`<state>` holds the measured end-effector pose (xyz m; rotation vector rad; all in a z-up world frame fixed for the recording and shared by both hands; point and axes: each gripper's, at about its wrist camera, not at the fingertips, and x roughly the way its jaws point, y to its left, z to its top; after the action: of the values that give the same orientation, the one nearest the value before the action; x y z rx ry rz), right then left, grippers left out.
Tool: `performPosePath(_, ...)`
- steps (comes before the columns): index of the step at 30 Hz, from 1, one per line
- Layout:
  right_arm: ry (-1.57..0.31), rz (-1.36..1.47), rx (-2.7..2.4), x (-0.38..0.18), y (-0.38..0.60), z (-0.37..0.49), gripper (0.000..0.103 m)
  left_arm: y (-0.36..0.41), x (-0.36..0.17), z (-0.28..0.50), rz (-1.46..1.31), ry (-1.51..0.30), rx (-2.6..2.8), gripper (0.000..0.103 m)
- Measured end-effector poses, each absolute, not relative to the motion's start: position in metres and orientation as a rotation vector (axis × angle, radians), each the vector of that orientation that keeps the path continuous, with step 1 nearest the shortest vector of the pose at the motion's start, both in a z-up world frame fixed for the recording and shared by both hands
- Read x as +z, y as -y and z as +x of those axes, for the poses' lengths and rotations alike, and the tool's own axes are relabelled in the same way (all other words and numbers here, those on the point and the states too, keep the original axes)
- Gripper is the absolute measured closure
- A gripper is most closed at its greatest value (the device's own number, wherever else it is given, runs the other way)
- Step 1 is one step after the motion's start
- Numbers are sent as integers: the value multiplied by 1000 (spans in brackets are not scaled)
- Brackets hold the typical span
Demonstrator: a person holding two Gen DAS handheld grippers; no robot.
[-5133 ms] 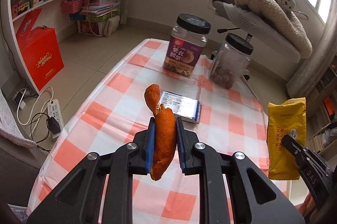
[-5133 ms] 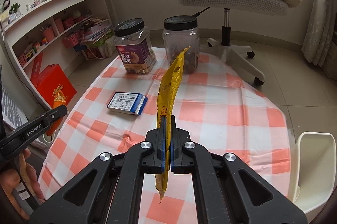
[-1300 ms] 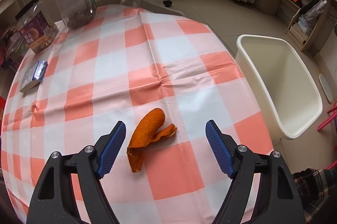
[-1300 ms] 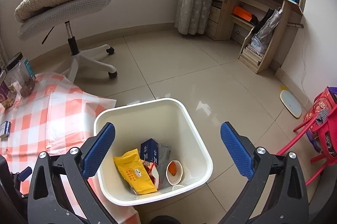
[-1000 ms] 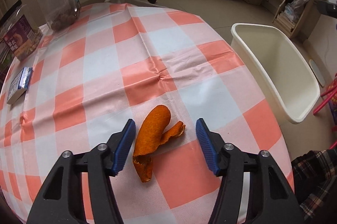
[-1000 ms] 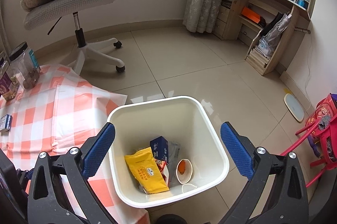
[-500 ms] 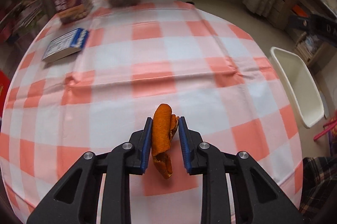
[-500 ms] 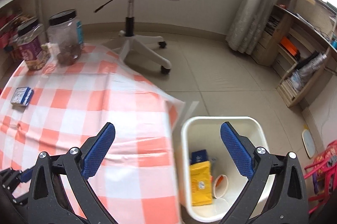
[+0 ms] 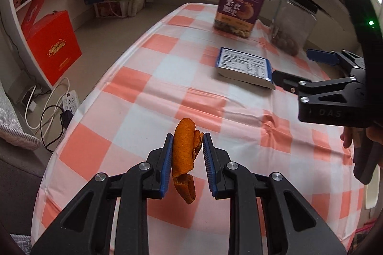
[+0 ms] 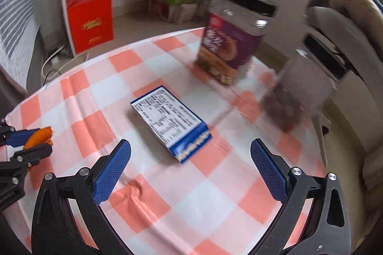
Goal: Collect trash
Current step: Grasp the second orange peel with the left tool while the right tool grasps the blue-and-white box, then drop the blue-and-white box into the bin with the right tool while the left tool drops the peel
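Peel is the news here: the orange peel [image 9: 183, 149], which lay loose on the checked tablecloth [image 9: 148, 96] 1.3 s ago between spread jaws, is now pinched by the left gripper [image 9: 187, 154] and hangs clear of the cloth, its lower curl dangling below the pads. The left wrist view has also swung round from the bin side to the far end of the table, where the purple-labelled jar [image 9: 241, 5] and the clear jar [image 9: 294, 25] stand near the far edge.

The right gripper [image 10: 190, 167] has left the bin, where its jaws had opened over the yellow packet 1.3 s ago. It now hovers with jaws spread wide over the small blue-and-white box [image 10: 171, 119], which lies flat on the cloth toward the middle, short of the 2 jars. The box is not yet touched. Blur in the right wrist view suggests the gripper is moving.

So 1 piece of trash is secured and another is lined up. The likely plan is to close on the box, then carry both to the bin, which is barely in view now; the peel's loose curl could snag or tear on the way.
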<state>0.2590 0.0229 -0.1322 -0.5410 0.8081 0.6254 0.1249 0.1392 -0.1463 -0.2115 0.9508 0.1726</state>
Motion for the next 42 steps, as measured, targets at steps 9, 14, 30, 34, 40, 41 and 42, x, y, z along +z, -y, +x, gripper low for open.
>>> performPosePath(9,-940,-656,747,-172,-72,300,19,-168,-159,131,-296,-966,212,78)
performPosePath(14,-1009,-513,739,-171,-61,292,46,-176,-155,132,-330,-952,229,78)
performPosePath(30,-867,-277,472,-99,-15,155,49,-167,-107,86,-317,-847,264,78)
performPosePath(34,-840,-244,435,-70,14,132,49,-150,-84,75,-313,-819,228,78)
performPosePath(40,-813,-158,400,-48,66,110,49,-108,-55,63,-235,-765,164,78)
performPosePath(41,-803,-144,388,-47,75,108,49,-101,-53,62,-228,-758,155,78)
performPosePath(42,-786,-137,373,-47,82,104,49,-93,-52,62,-225,-752,147,78)
